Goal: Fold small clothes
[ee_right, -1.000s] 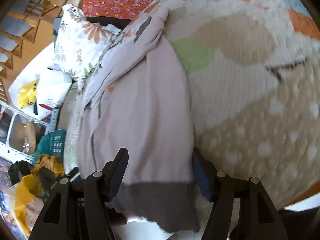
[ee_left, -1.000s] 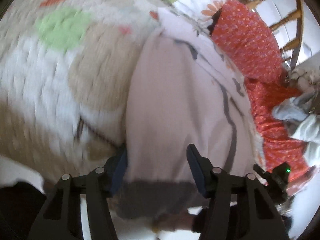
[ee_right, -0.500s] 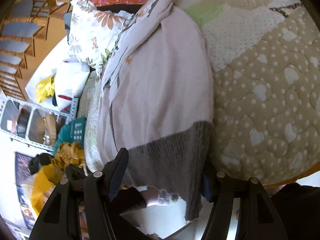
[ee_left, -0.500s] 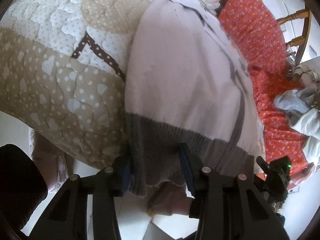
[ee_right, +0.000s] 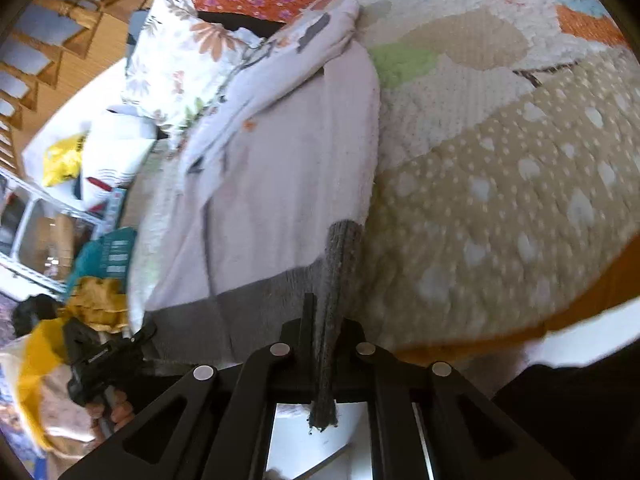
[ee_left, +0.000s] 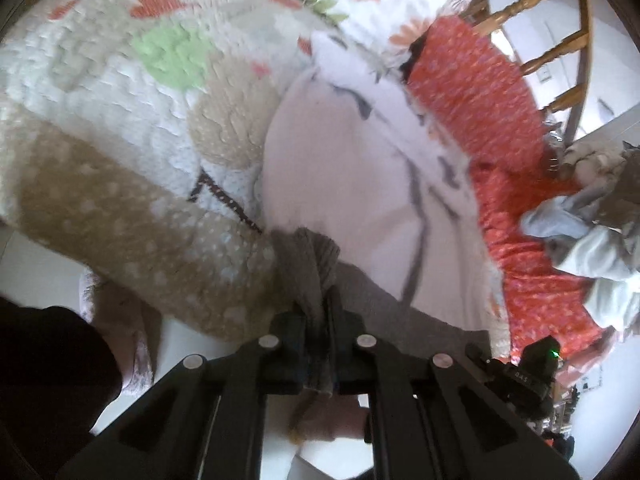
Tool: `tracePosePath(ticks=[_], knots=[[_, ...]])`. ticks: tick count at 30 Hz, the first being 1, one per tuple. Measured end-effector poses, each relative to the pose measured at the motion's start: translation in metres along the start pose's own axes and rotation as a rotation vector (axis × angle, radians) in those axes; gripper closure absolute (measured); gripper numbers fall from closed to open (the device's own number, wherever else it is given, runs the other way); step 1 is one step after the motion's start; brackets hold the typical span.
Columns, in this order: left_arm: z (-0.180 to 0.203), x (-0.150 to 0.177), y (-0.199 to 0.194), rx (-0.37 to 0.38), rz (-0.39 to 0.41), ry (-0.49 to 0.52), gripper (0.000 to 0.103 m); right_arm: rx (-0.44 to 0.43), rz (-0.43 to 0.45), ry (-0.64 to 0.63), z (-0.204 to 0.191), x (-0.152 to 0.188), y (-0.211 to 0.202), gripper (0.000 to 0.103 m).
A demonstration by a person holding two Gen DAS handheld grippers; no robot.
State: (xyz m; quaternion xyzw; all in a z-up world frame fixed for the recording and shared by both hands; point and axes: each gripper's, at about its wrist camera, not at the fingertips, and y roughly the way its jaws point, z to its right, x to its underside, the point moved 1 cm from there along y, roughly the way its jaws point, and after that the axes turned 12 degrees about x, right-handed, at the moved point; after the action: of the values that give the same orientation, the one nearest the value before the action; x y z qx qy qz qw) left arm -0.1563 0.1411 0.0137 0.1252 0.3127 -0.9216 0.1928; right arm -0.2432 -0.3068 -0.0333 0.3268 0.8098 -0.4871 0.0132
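Both sets of jaws stood spread around the grey hem a second ago; now each is pressed together on a bunched pinch of it. The left gripper [ee_left: 318, 312] pinches the hem's left corner, the right gripper [ee_right: 328, 320] its right corner, and a tuft of grey knit hangs out behind the right jaws.

The pale pink garment [ee_left: 352, 184] lies lengthwise on the quilted bedspread [ee_left: 120, 184], its grey hem [ee_right: 248, 312] at the near edge of the bed and its far end reaching toward the floral pillow [ee_right: 180, 60]. As I judge it, the fold has only begun: both near corners are secured and slightly lifted, but no part of the body is turned over yet, so the whole carry of the hem toward the far end is left.

Room is uneven. On the garment's quilt side the bedspread is bare and open. On the other side it lies close to an orange flowered cloth [ee_left: 500, 152] and a heap of pale clothes [ee_left: 592, 240], with a wooden chair [ee_left: 560, 40] beyond. The near bed edge drops off just under the jaws, so slack could slide over it.
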Motion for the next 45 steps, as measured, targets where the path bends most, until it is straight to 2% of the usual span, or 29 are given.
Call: tracePosePath(ticks=[4, 8, 13, 16, 21, 24, 26, 29, 31, 35, 36, 38, 40, 41, 43, 44, 45], knots=[[-0.007, 0.013, -0.011, 0.002, -0.004, -0.017, 0.095, -0.036, -0.029, -0.003, 0.004, 0.020, -0.014, 0.098], [-0.012, 0.008, -0.004, 0.007, -0.008, -0.038, 0.095, -0.032, -0.053, -0.008, 0.002, 0.016, -0.010, 0.098], [0.005, -0.030, 0.007, -0.001, 0.007, 0.007, 0.095, -0.030, -0.026, -0.070, -0.019, -0.011, -0.018, 0.098], [0.018, -0.071, 0.018, -0.008, 0.027, 0.045, 0.095, -0.030, 0.009, -0.094, -0.039, -0.042, -0.022, 0.098], [0.040, -0.159, 0.053, -0.039, 0.084, 0.090, 0.095, -0.019, 0.099, -0.134, -0.080, -0.123, -0.021, 0.098], [0.051, -0.213, 0.085, -0.063, 0.112, 0.110, 0.095, -0.020, 0.120, -0.102, -0.097, -0.183, -0.002, 0.098], [0.056, -0.246, 0.112, -0.094, 0.128, 0.136, 0.095, 0.010, 0.128, -0.079, -0.106, -0.217, 0.018, 0.098], [0.051, -0.276, 0.150, -0.126, 0.125, 0.140, 0.095, 0.093, 0.118, -0.066, -0.115, -0.265, 0.061, 0.098], [0.041, -0.291, 0.175, -0.136, 0.092, 0.118, 0.095, 0.123, 0.101, -0.051, -0.113, -0.284, 0.088, 0.098], [0.032, -0.309, 0.204, -0.166, 0.052, 0.119, 0.093, 0.137, 0.066, -0.006, -0.098, -0.310, 0.124, 0.098], [0.032, -0.312, 0.206, -0.170, 0.055, 0.120, 0.092, 0.141, 0.062, -0.004, -0.096, -0.315, 0.130, 0.098], [0.027, -0.321, 0.206, -0.171, 0.088, 0.095, 0.082, 0.127, 0.063, 0.017, -0.087, -0.325, 0.141, 0.098], [0.019, -0.328, 0.201, -0.165, 0.136, 0.032, 0.048, 0.074, 0.039, 0.089, -0.075, -0.335, 0.152, 0.097], [0.017, -0.330, 0.196, -0.158, 0.164, 0.007, 0.044, 0.053, 0.035, 0.106, -0.072, -0.338, 0.154, 0.093], [0.015, -0.332, 0.188, -0.147, 0.187, -0.023, 0.041, 0.065, 0.064, 0.110, -0.071, -0.350, 0.157, 0.073], [0.015, -0.332, 0.185, -0.151, 0.183, -0.027, 0.040, 0.106, 0.103, 0.100, -0.073, -0.355, 0.155, 0.047], [0.016, -0.333, 0.183, -0.159, 0.181, -0.025, 0.039, 0.142, 0.133, 0.101, -0.074, -0.358, 0.151, 0.036]])
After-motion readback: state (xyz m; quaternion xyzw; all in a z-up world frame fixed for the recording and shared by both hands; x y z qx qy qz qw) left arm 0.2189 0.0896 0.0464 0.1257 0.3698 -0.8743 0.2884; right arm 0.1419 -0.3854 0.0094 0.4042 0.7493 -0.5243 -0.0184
